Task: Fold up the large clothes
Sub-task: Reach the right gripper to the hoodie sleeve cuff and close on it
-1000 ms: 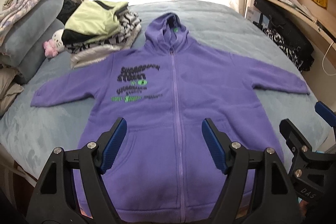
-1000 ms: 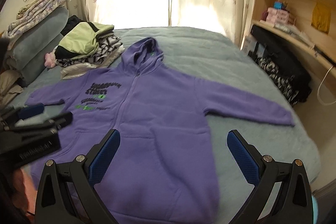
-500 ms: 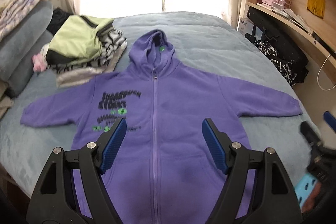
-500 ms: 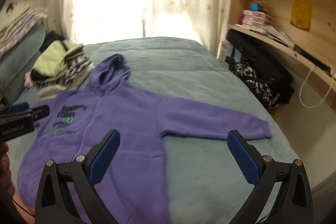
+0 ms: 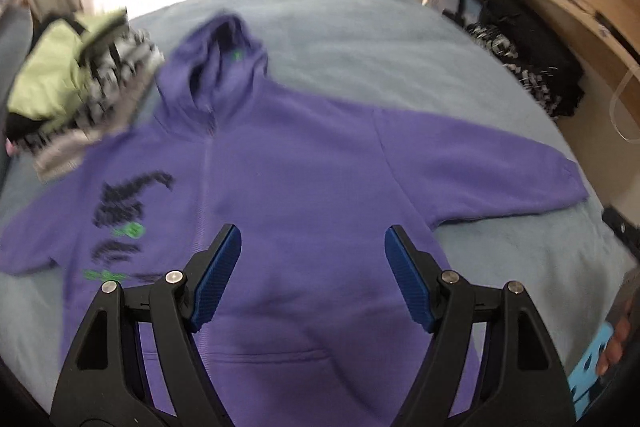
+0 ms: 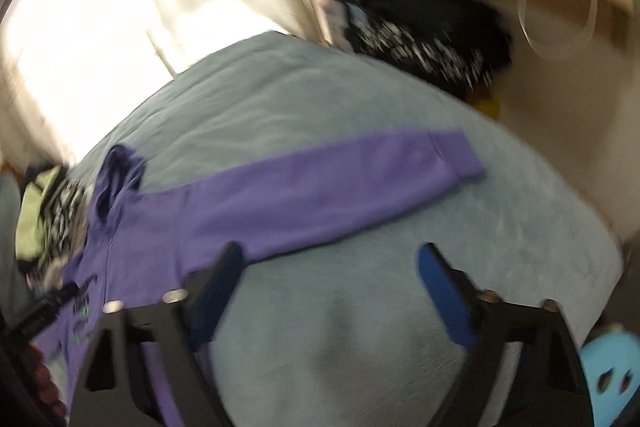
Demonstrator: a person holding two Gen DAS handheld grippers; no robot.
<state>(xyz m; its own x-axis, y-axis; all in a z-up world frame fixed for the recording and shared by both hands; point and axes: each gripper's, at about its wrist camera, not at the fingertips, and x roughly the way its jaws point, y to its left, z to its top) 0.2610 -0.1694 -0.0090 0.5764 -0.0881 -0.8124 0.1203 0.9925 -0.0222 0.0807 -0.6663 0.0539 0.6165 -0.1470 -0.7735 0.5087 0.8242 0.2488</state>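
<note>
While the left tongs (image 5: 312, 275) are hanging apart and empty over the purple hoodie (image 5: 304, 187), right tongs (image 6: 328, 291) are closing on nothing above the bed (image 6: 360, 307); hoodie is lying spread flat, sleeve (image 6: 340, 183) outstretched.

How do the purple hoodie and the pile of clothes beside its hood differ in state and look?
The purple hoodie lies spread flat on the bed, front up, sleeves stretched out to both sides; the pile of clothes is already folded and stacked. The hoodie is one colour with dark and green print on its chest; the pile mixes light green, black-and-white patterned and grey pieces. Both rest on the same blue-grey cover.
</note>
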